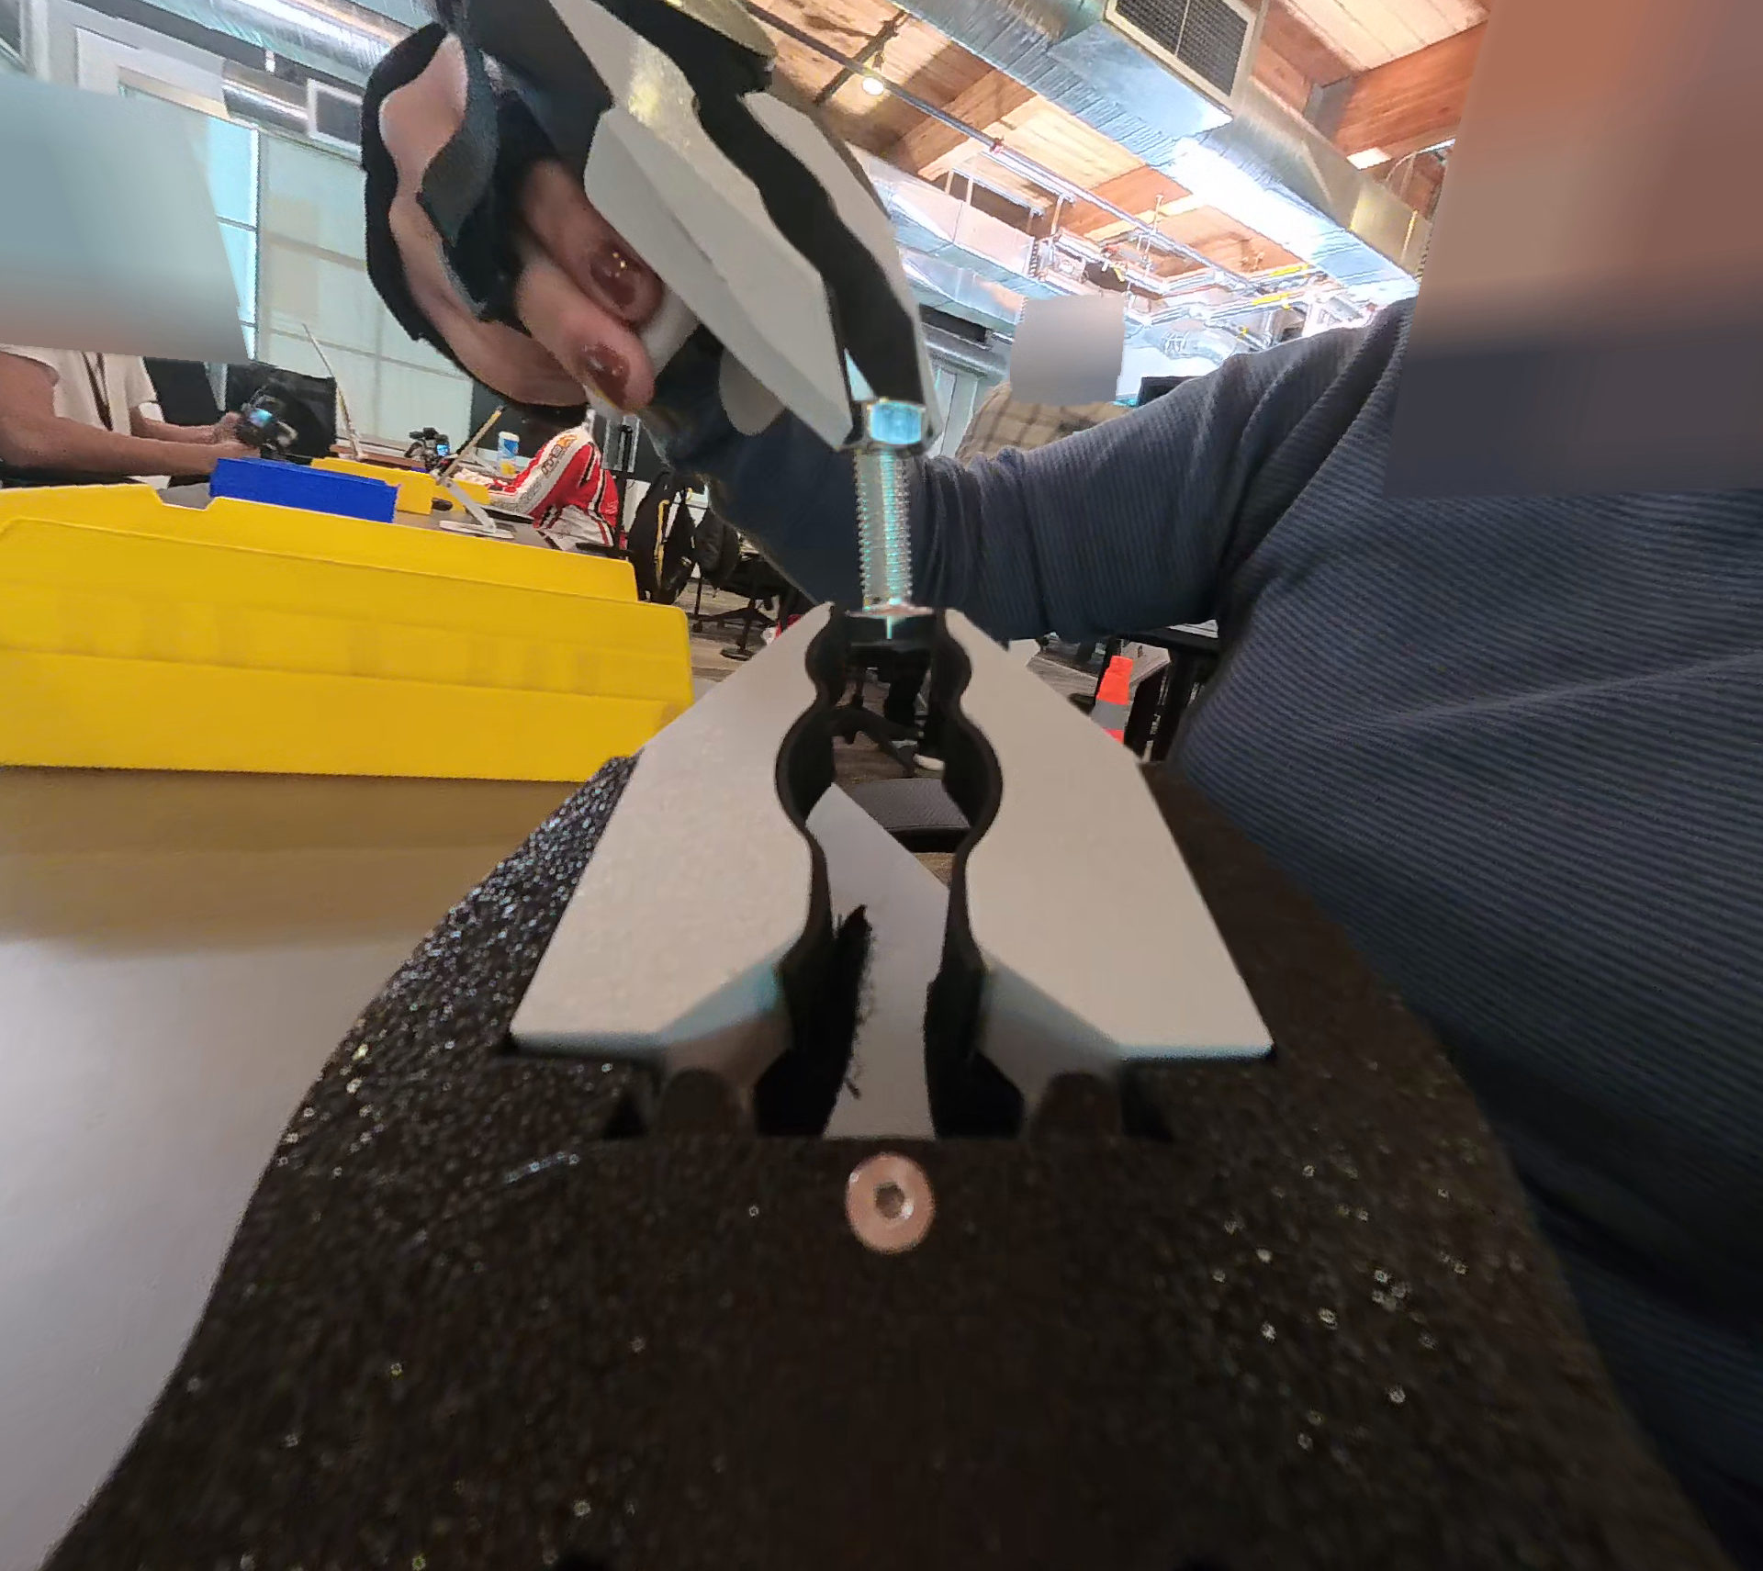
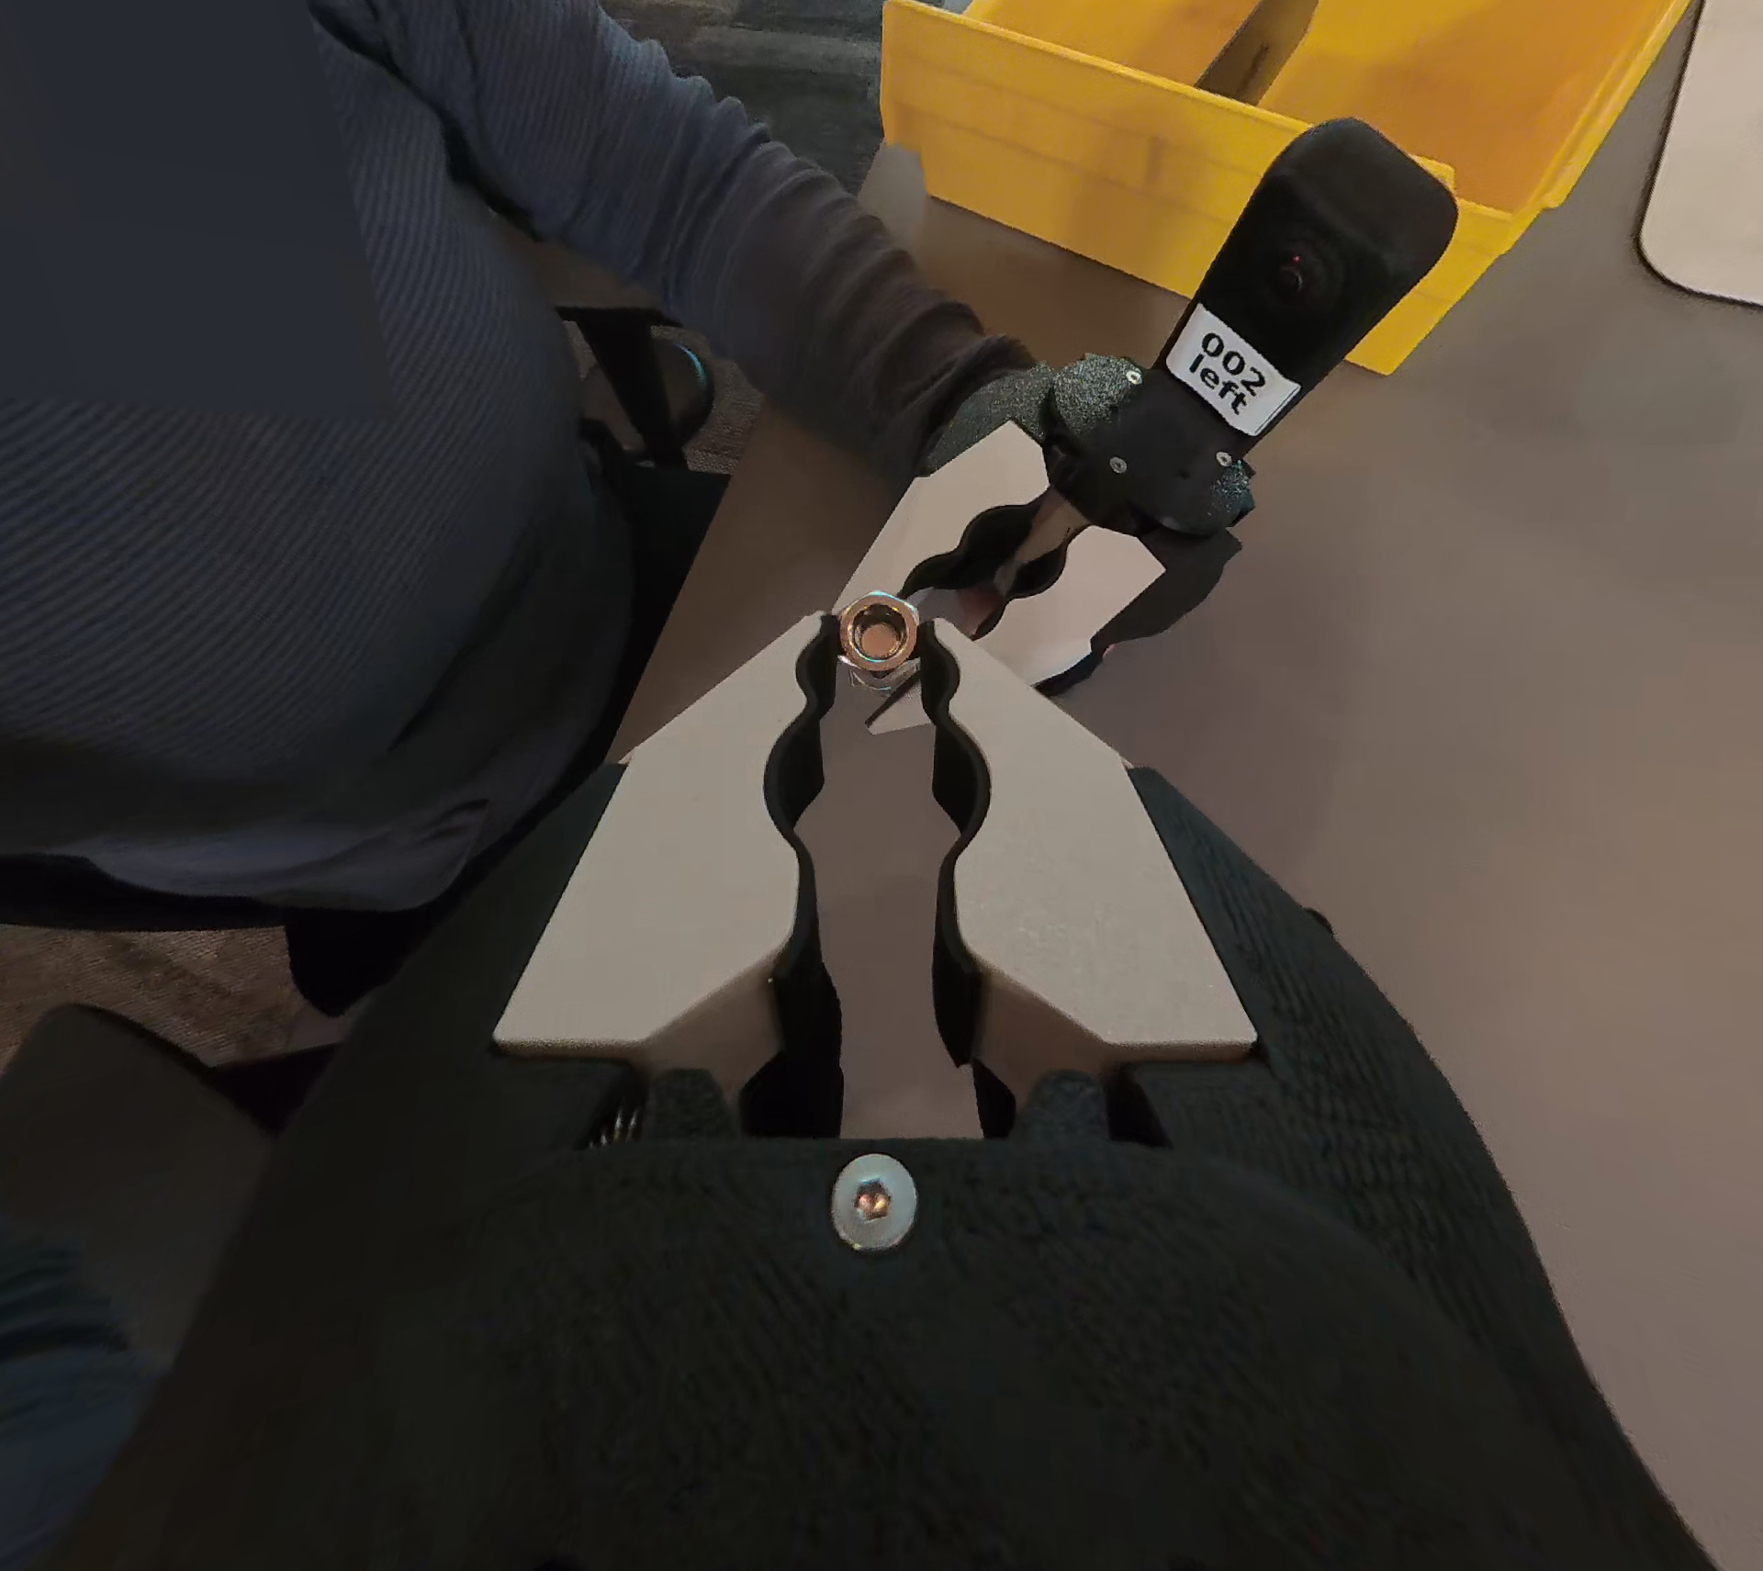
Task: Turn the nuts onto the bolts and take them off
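Note:
A silver bolt (image 1: 885, 519) stands upright in the air above the table edge. My left gripper (image 1: 887, 630) is shut on the bolt's hex head (image 1: 889, 621) at the bottom. My right gripper (image 1: 892, 419) comes down from above and is shut on the nut (image 1: 895, 421) at the top of the thread. In the right wrist view I look straight down on the nut (image 2: 878, 634) between my right gripper's (image 2: 878, 640) fingertips, with the bolt head (image 2: 882, 678) under it. The left gripper (image 2: 940, 592) reaches in there from the upper right.
A yellow bin (image 1: 334, 619) stands on the grey table (image 1: 191, 1001) to the left; it also shows in the right wrist view (image 2: 1145, 123), with a divider inside. A blue bin (image 1: 300, 485) is behind it. A white pad (image 2: 1708, 142) lies at the right. The person's torso (image 2: 286, 380) is close. The tips of both grippers are at nearly the same place.

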Demonstrator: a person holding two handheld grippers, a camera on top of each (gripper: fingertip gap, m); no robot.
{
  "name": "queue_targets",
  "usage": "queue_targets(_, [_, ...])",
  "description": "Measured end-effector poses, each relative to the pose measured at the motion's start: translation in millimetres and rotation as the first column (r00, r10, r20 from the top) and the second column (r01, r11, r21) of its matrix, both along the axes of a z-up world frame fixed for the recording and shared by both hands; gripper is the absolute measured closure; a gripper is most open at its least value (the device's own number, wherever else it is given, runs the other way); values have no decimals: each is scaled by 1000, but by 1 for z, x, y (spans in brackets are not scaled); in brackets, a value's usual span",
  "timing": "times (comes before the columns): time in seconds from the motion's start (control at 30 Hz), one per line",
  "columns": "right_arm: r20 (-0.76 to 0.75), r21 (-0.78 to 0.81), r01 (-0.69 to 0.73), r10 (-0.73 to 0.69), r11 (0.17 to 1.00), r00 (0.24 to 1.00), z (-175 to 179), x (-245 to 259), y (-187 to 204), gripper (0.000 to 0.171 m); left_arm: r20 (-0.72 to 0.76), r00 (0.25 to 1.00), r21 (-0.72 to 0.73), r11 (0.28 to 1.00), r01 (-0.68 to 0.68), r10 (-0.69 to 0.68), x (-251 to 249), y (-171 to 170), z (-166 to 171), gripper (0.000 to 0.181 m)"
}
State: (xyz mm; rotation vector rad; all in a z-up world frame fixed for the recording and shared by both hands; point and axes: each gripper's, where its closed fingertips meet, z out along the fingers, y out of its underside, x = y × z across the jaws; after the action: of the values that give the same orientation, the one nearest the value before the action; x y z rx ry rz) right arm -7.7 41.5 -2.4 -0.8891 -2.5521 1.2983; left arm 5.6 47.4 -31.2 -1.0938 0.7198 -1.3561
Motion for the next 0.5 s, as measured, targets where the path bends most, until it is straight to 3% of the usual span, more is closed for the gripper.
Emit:
queue_targets(0.17, [-16, 24, 57, -57, 998, 998, -1, -9, 6, 155, -5, 995, 19, 995, -96, 96, -8, 10, -2, 166])
queue_targets(0.3, [-37, 7, 242, -242, 970, 970, 1, -26, 21, 155, 0, 957, 30, 957, -290, 290, -24, 28, 0, 166])
queue_targets(0.4, [-96, 3, 382, -380, 924, 920, 1, -40, 34, 155, -25, 883, 47, 883, -467, 468, -39, 42, 0, 166])
queue_targets(0.5, [-137, -9, 543, -539, 839, 831, 3, -53, 44, 155, -50, 757, 78, 758, -647, 651, -52, 53, 1, 166])
